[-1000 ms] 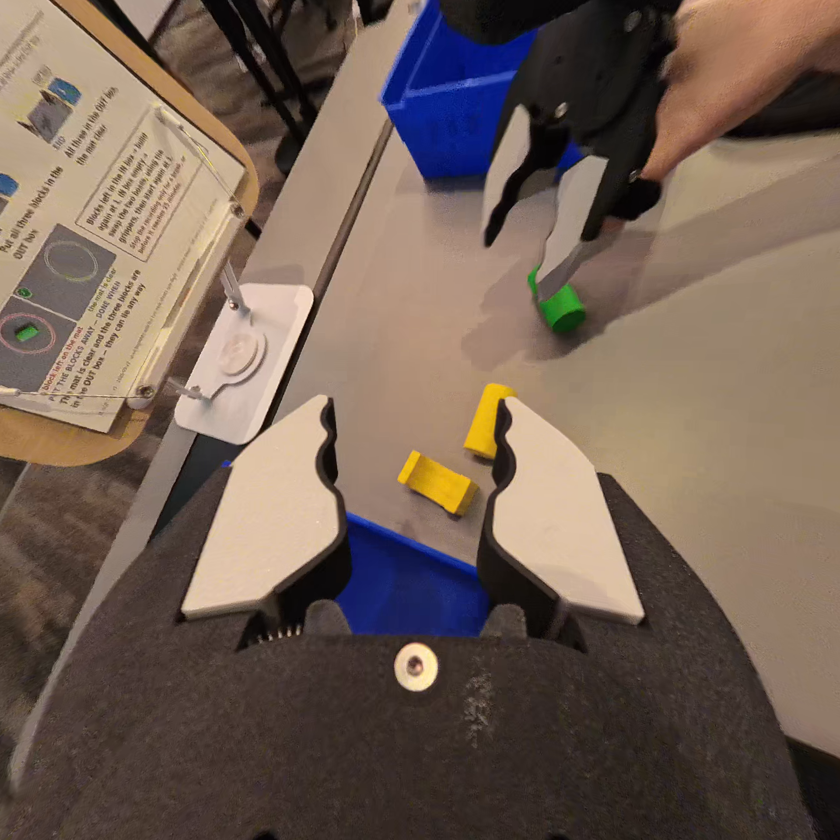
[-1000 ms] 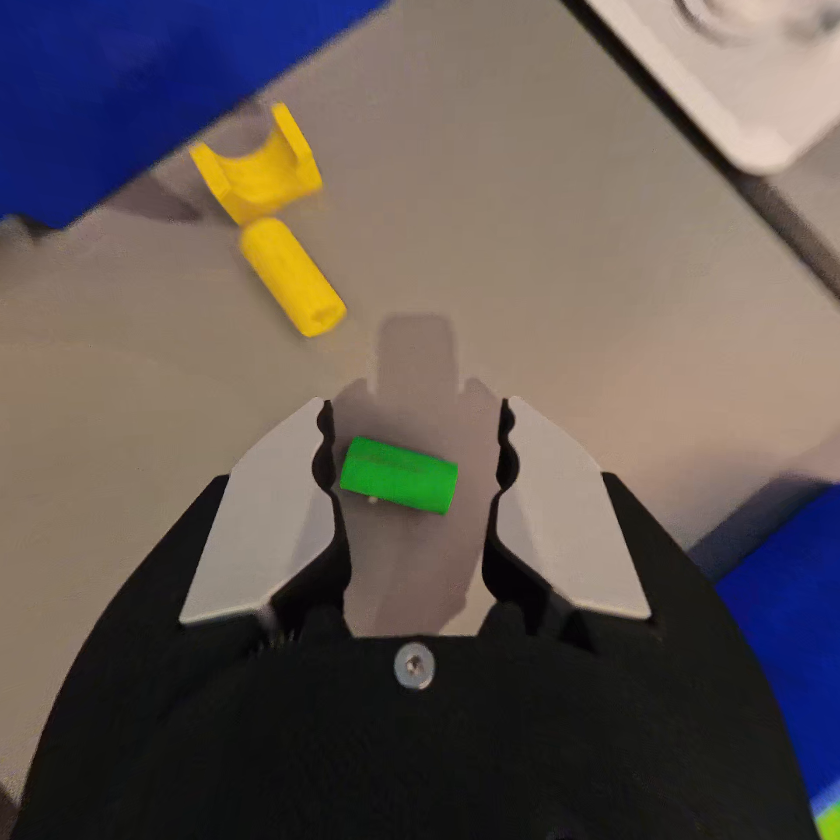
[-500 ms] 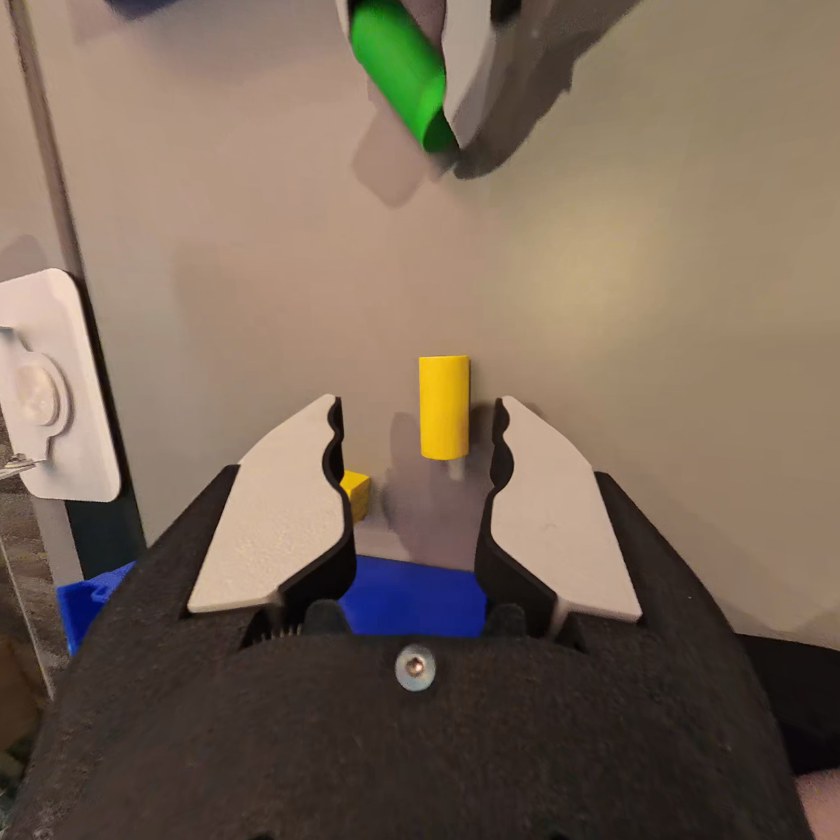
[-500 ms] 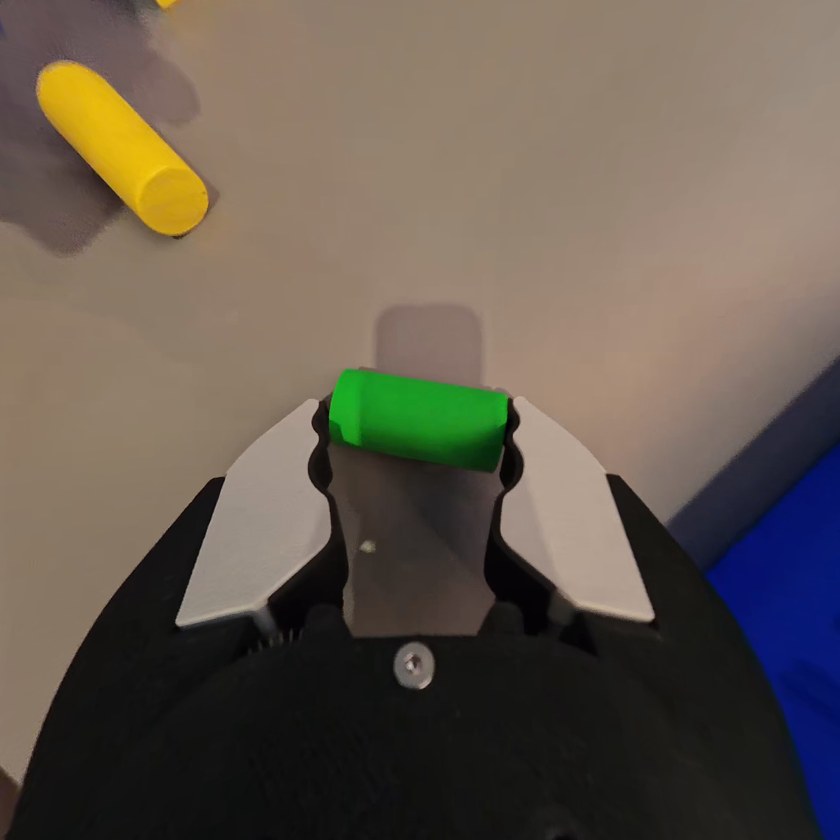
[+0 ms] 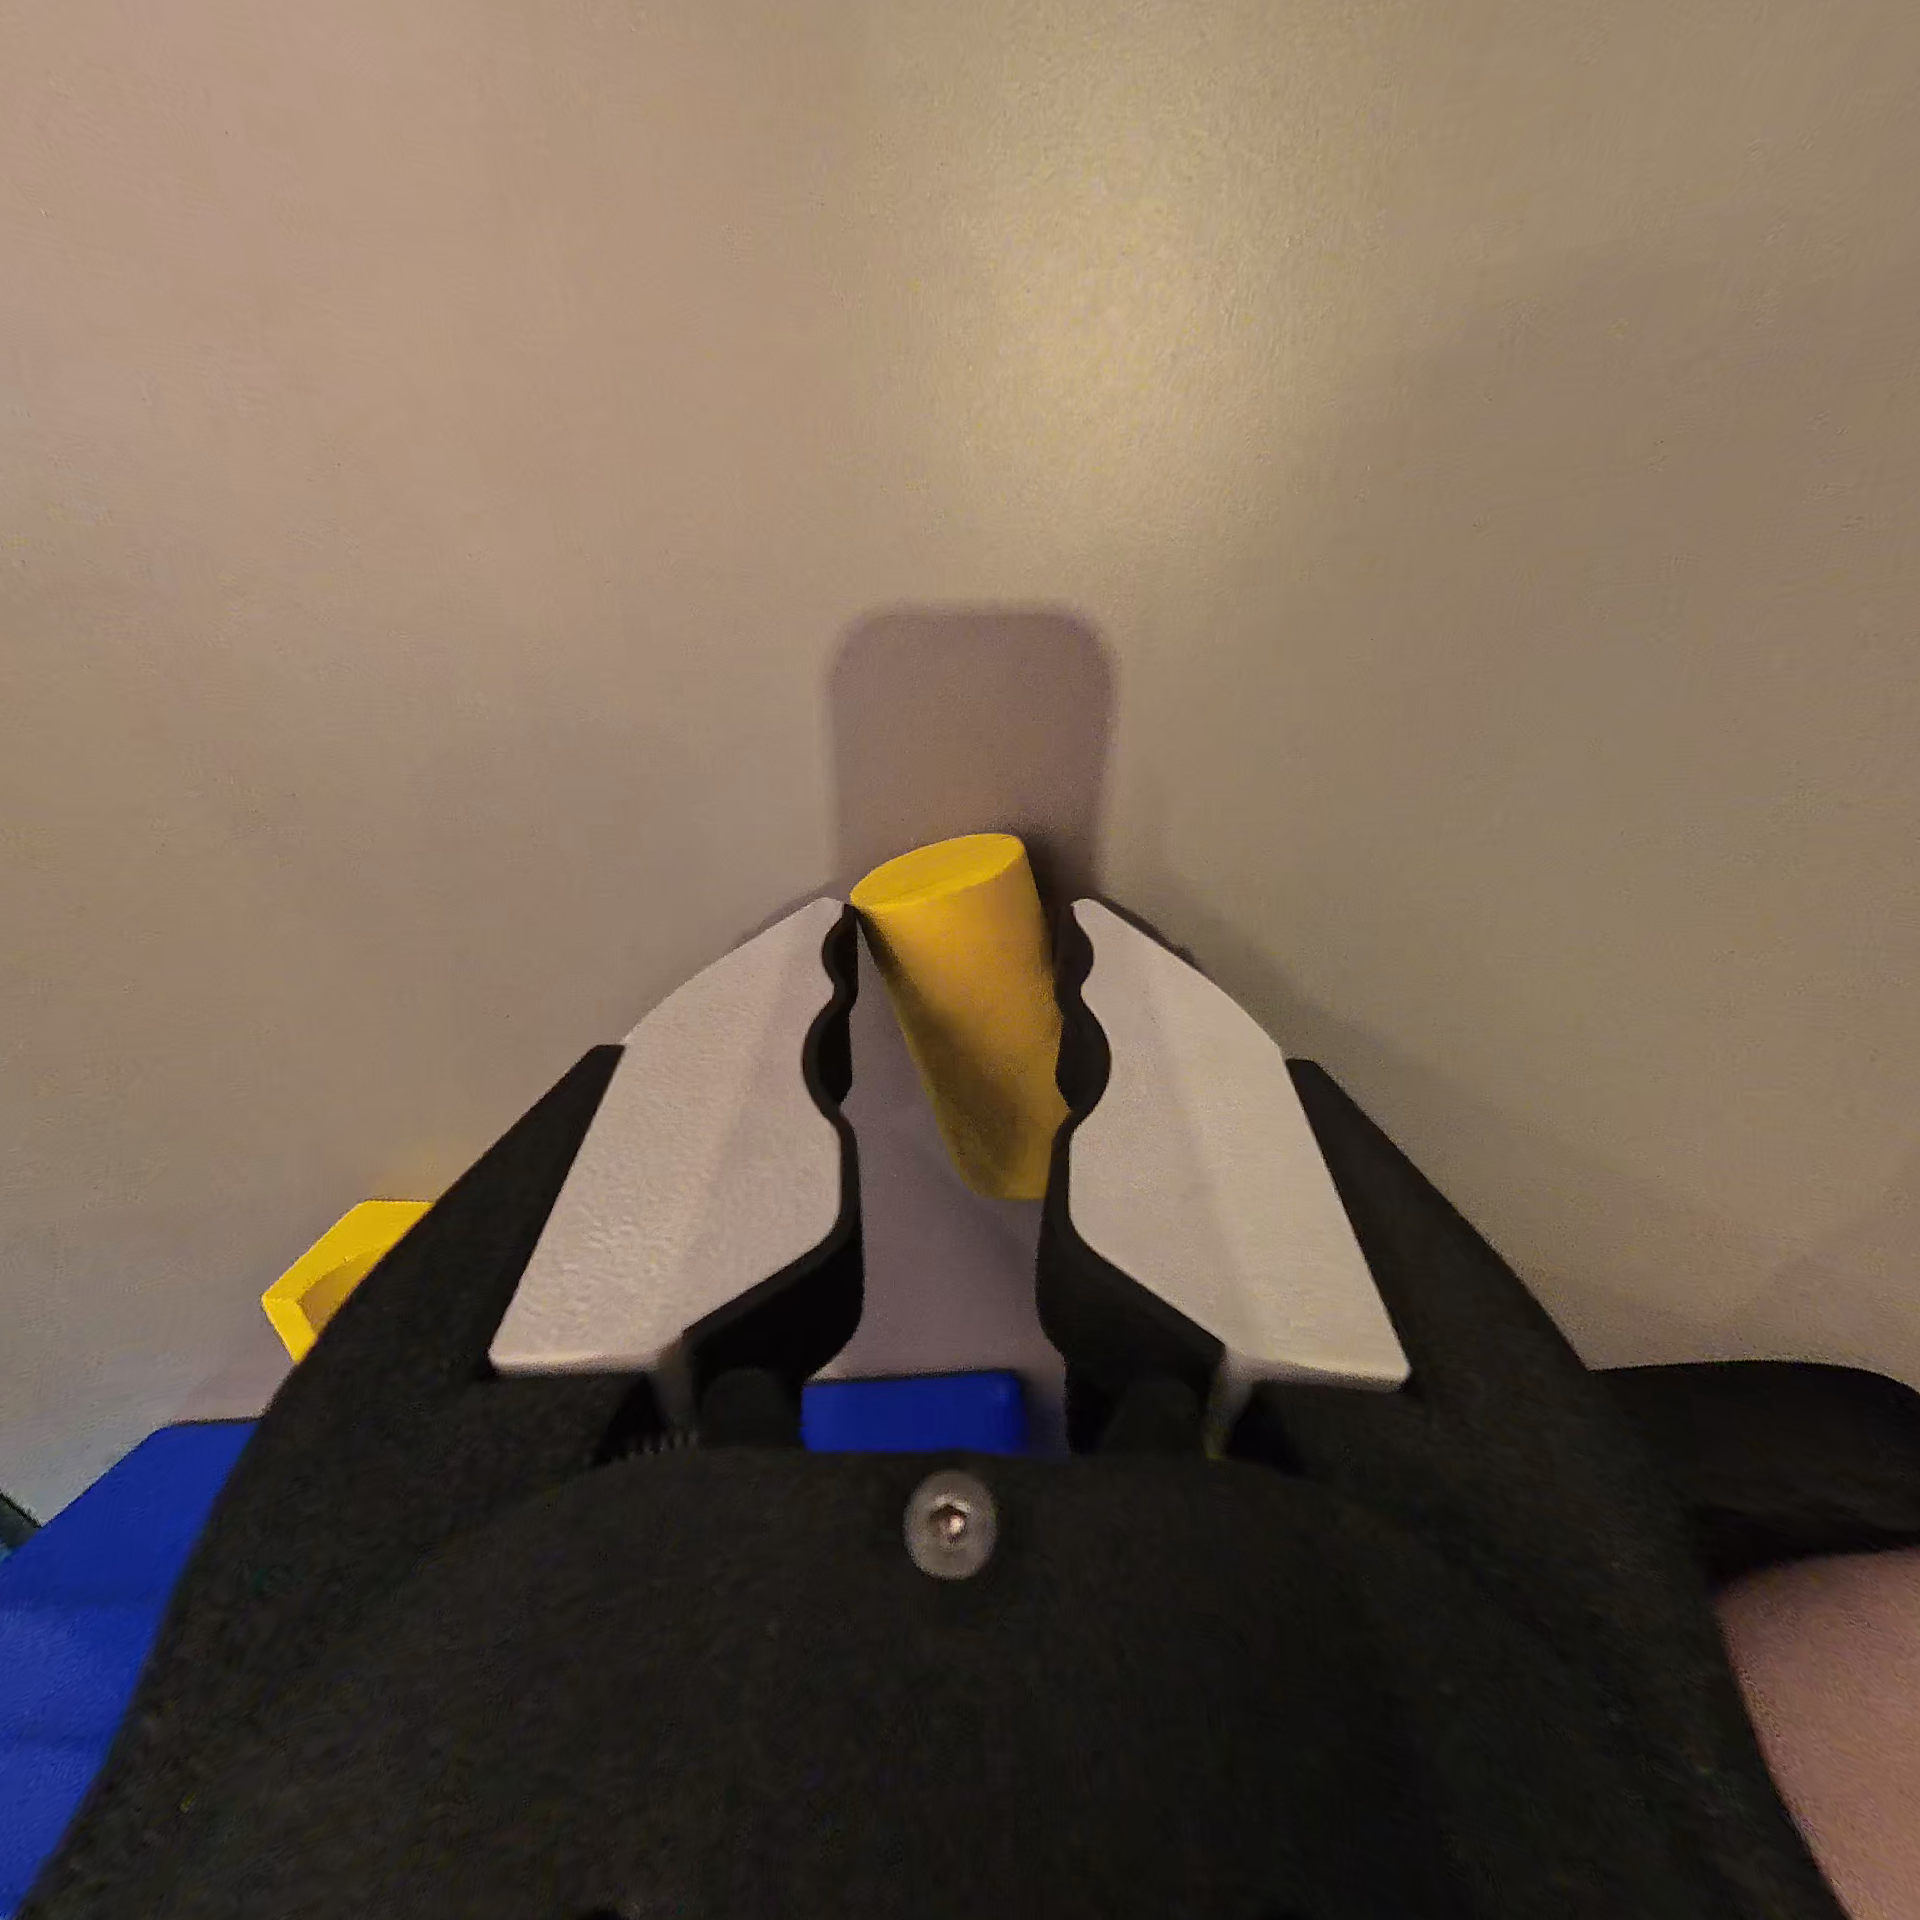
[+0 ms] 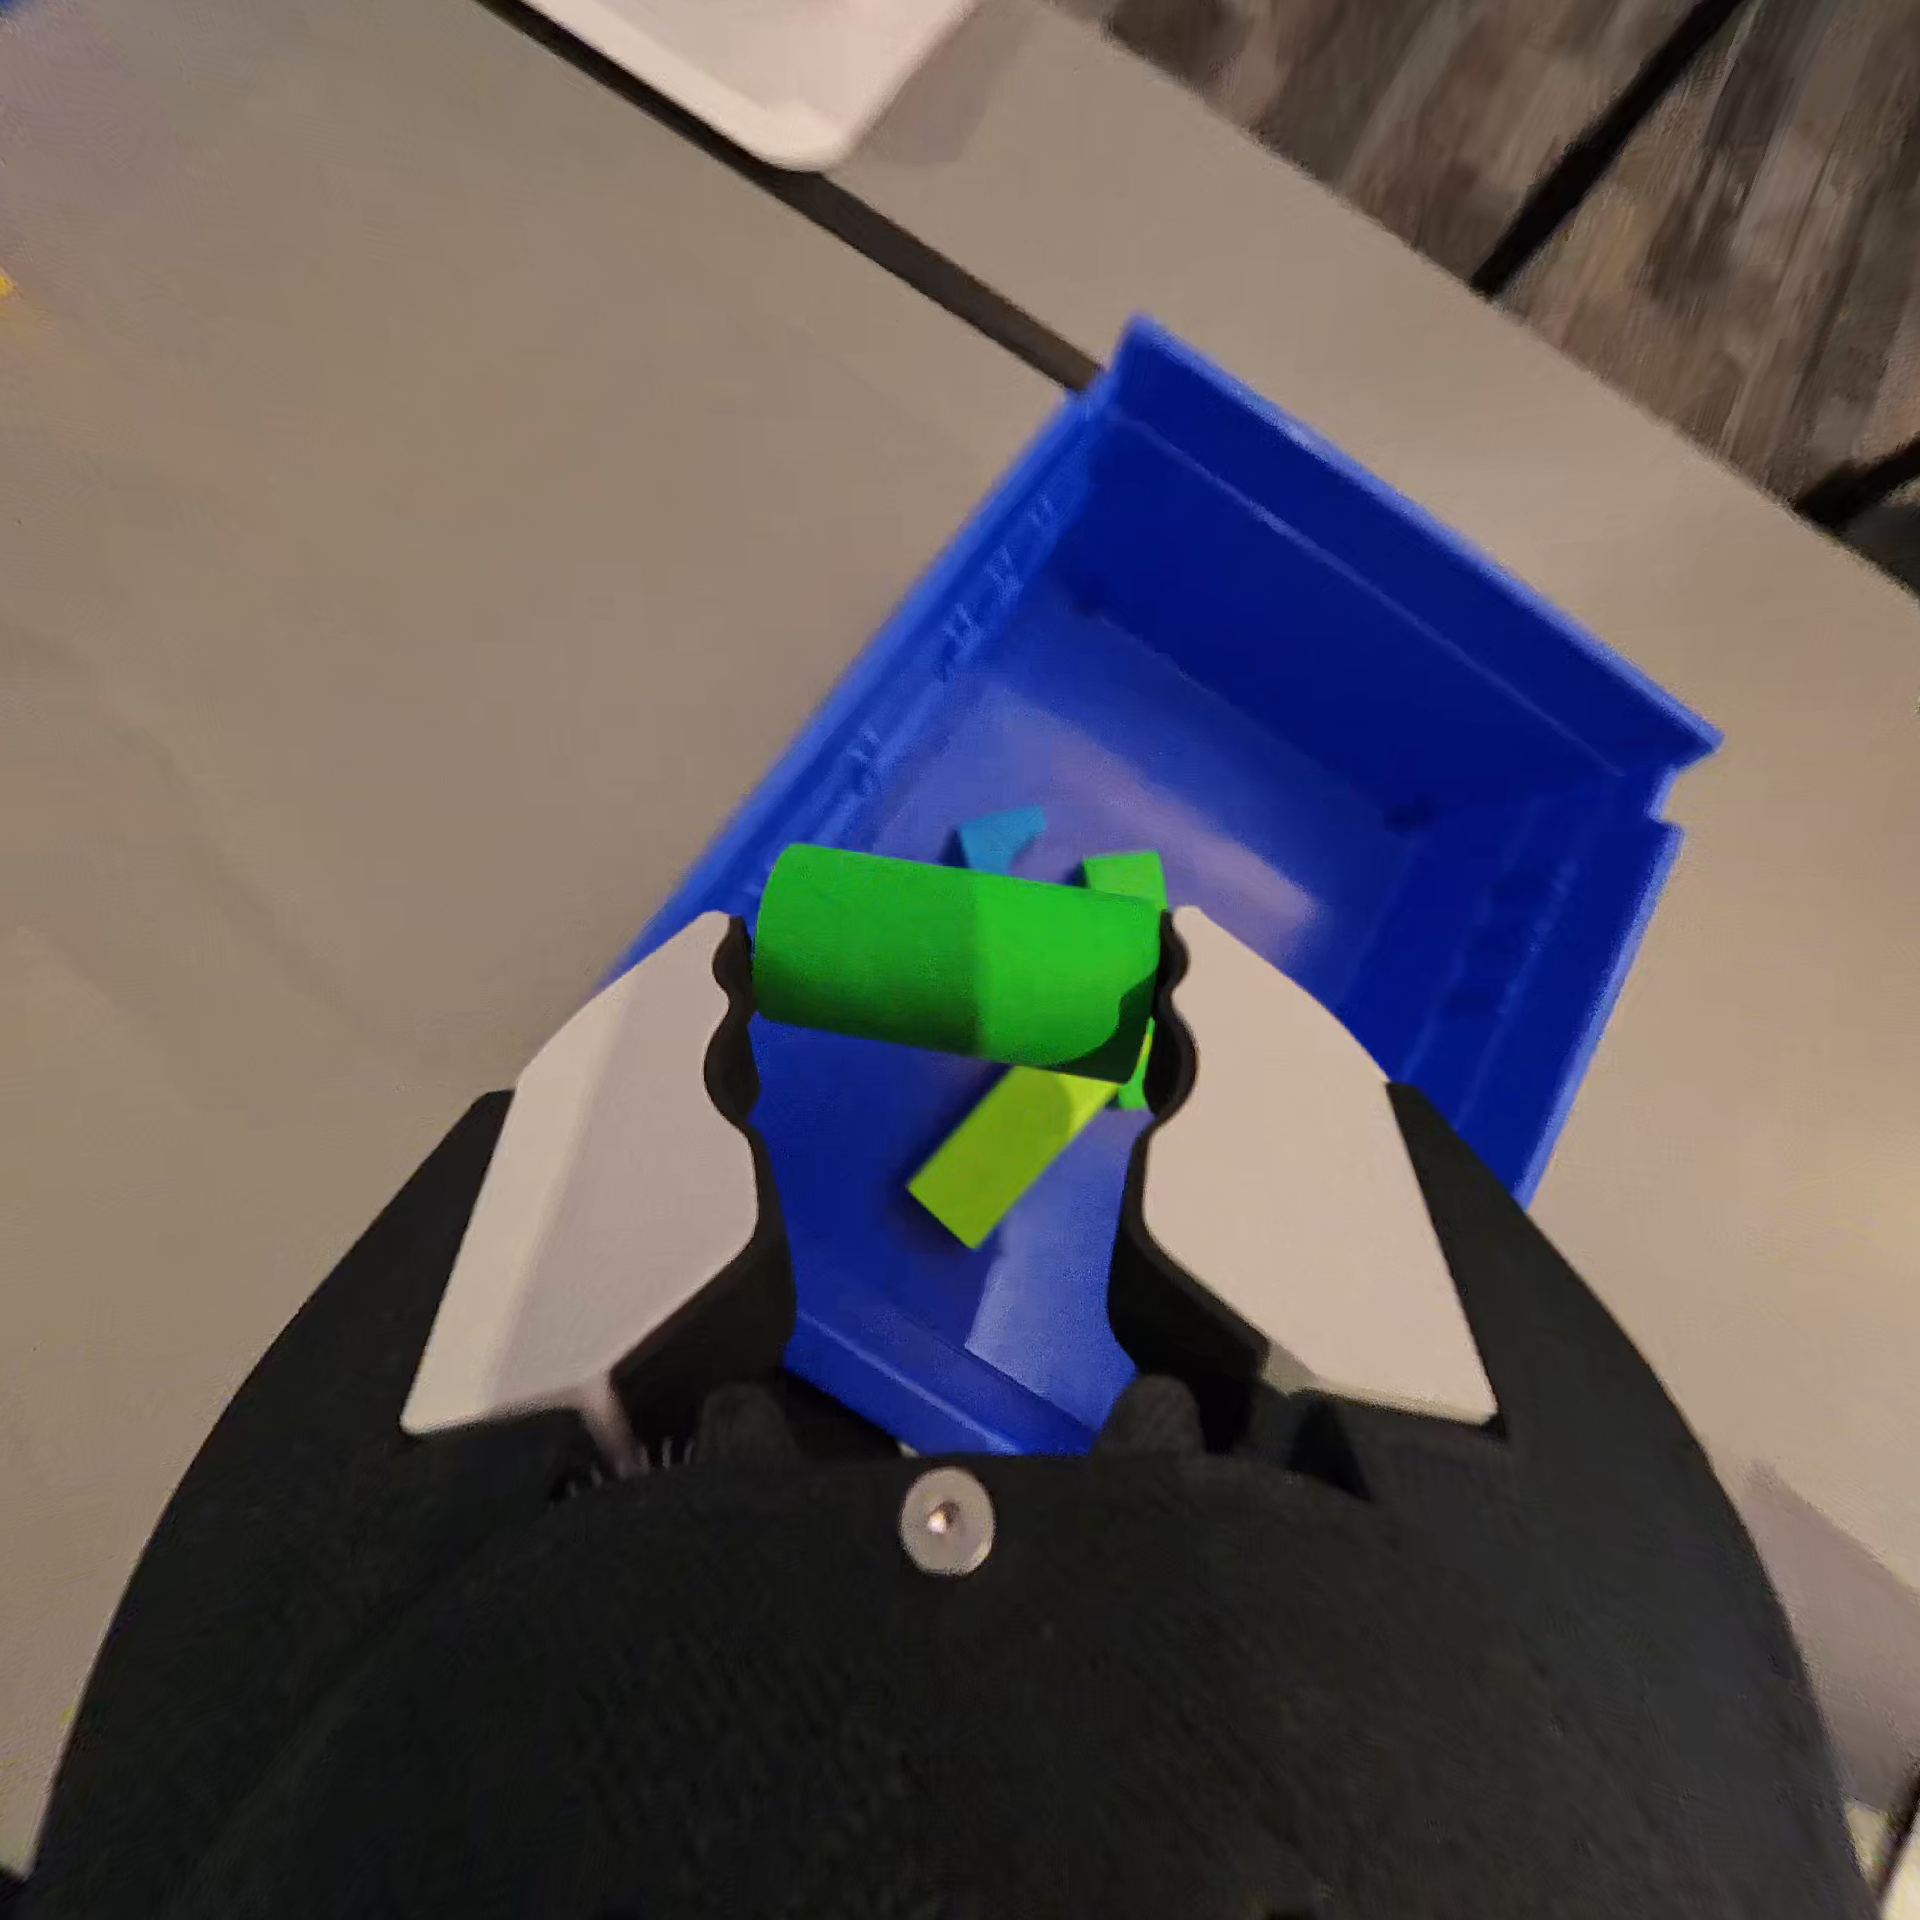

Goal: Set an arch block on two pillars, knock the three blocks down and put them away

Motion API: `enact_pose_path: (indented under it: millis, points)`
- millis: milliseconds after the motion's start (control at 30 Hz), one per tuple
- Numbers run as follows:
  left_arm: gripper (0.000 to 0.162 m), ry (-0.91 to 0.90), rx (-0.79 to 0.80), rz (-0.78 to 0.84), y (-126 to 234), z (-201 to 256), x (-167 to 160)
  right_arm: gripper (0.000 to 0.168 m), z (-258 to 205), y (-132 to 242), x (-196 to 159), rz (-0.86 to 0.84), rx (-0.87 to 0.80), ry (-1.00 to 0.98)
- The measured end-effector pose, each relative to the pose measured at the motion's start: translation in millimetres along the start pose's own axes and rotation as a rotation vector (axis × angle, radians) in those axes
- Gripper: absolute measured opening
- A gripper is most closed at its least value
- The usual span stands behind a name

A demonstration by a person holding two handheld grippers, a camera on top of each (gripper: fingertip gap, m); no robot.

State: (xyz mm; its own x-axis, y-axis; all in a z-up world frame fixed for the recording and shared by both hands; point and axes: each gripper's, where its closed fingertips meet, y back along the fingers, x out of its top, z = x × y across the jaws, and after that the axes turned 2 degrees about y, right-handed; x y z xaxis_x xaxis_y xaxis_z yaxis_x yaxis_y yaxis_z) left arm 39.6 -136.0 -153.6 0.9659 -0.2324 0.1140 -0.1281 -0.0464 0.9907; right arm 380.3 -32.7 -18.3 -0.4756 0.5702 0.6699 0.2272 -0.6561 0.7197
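In the left wrist view my left gripper (image 5: 956,914) is shut on a yellow cylinder pillar (image 5: 966,1008), held tilted between the fingers above the grey table. The yellow arch block (image 5: 332,1273) lies on the table at the lower left, partly hidden by the gripper body. In the right wrist view my right gripper (image 6: 951,940) is shut on a green cylinder pillar (image 6: 935,966), held crosswise by its ends over the near part of a blue bin (image 6: 1351,644).
The blue bin holds a lime-green block (image 6: 1008,1153), a small blue block (image 6: 997,831) and another green piece (image 6: 1122,878). A second blue bin (image 5: 94,1579) sits under my left gripper. A white plate (image 6: 769,73) lies by the table's edge. A person's sleeve (image 5: 1766,1455) shows at right. The tips of one gripper are about 40 cm away from the tips of the other.
My left gripper closed on the yellow pillar and raised it. My right gripper carried the green pillar from over the table to above the blue bin.
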Motion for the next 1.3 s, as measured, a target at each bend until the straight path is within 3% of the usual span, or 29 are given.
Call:
enact_pose_path:
  millis: [200, 400, 500, 567, 633, 733, 833, 933, 1100, 1300]
  points:
    - [0.034, 0.050, 0.046, 0.029, 9.4, -13.9, 4.6, 0.075, 32.7, -55.0, -66.8, -0.223, 0.020, -0.040]
    - [0.032, 0.127, 0.137, 0.357, 71.4, -32.4, 33.7, 0.075, 29.6, -76.1, -81.6, -0.220, 0.041, 0.020]
    - [0.032, 0.213, 0.148, 0.592, 116.7, -40.3, 46.2, 0.076, 23.3, -63.0, -56.7, -0.128, -0.009, 0.092]
    - [0.032, 0.293, 0.130, 0.777, 150.4, -45.0, 54.0, 0.076, 6.7, -41.0, -17.5, -0.007, -0.079, 0.196]
    - [0.032, 0.367, 0.049, 0.960, 181.0, -43.6, 60.0, 0.075, -39.2, -14.2, 32.8, 0.177, -0.054, 0.353]
    - [0.032, 0.423, -0.065, 1.130, 209.4, -38.4, 62.6, 0.075, -151.5, 29.5, 90.0, 0.509, 0.141, 0.664]
    - [0.032, 0.429, -0.130, 1.114, 208.8, -29.6, 60.7, 0.076, -238.7, 59.6, 111.4, 0.735, 0.172, 0.972]
    - [0.032, 0.440, -0.194, 1.101, 206.5, -23.4, 61.1, 0.080, -292.4, 68.3, 114.4, 0.799, 0.192, 1.163]
    - [0.032, 0.425, -0.266, 1.076, 200.4, -14.8, 64.0, 0.082, -308.1, 53.5, 119.0, 0.735, 0.104, 1.344]
    - [0.032, 0.413, -0.313, 1.059, 193.1, -10.7, 66.5, 0.069, -310.4, 41.7, 116.6, 0.716, 0.101, 1.355]
